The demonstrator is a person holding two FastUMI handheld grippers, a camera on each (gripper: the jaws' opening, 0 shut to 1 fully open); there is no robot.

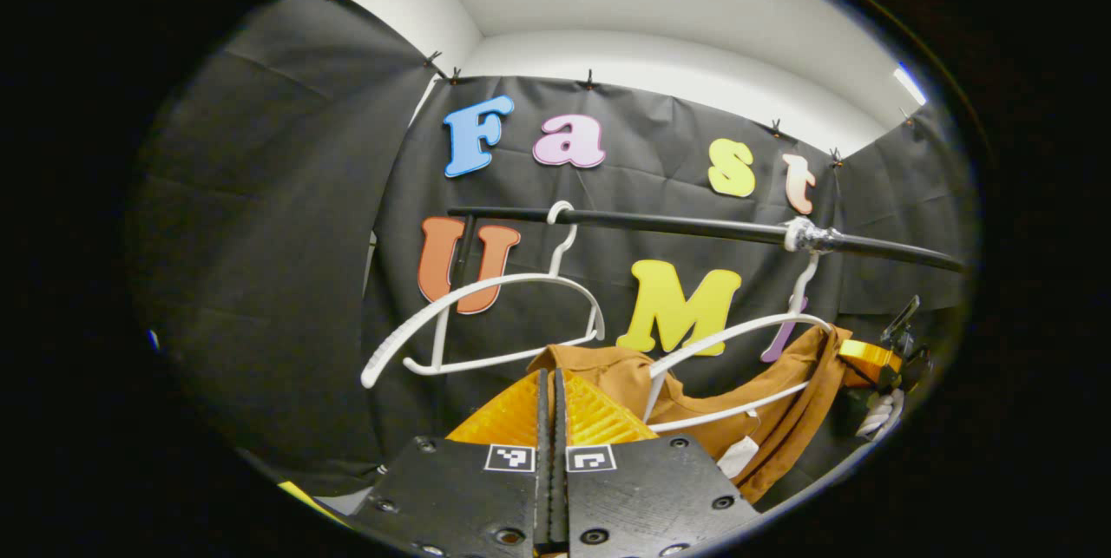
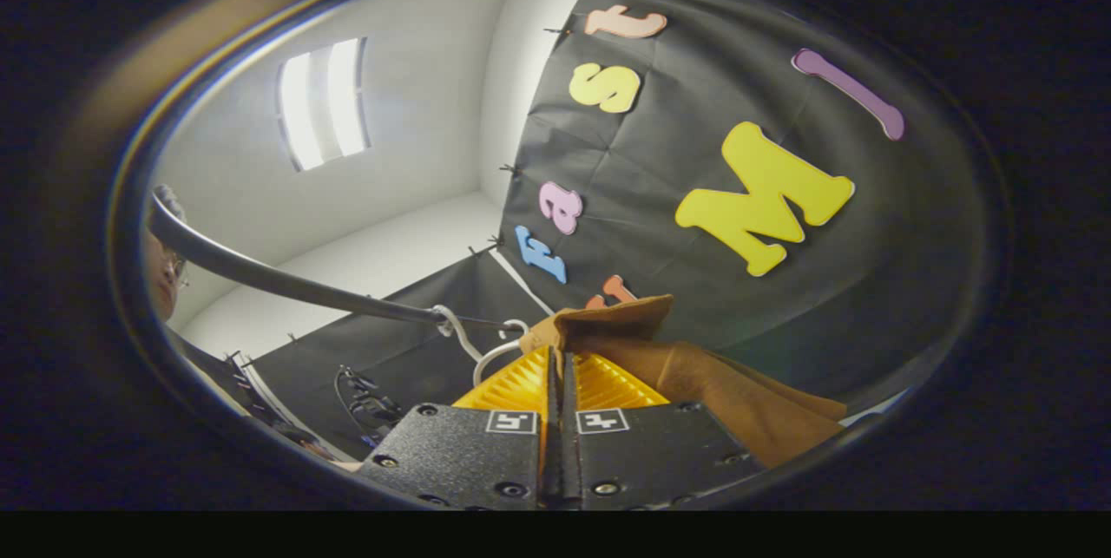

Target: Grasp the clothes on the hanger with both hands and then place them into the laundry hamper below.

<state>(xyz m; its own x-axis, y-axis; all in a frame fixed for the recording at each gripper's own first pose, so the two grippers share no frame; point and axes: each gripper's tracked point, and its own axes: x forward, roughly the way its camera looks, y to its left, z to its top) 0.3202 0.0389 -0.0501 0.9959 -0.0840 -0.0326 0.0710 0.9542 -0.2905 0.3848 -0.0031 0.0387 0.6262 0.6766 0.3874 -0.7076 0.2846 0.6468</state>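
Both the left tool [image 1: 550, 384] and right tool [image 2: 555, 364] are clenched on the brown garment [image 1: 781, 406] draped over a white hanger [image 1: 738, 337] on the rail [image 1: 694, 226].

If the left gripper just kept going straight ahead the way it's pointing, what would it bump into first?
Most likely the brown garment: the left gripper has its fingers closed with the cloth bunched right at their tips. Whether they pinch it I can't tell. Beyond that hang the white hangers and the booth wall, though depth is hard to judge.
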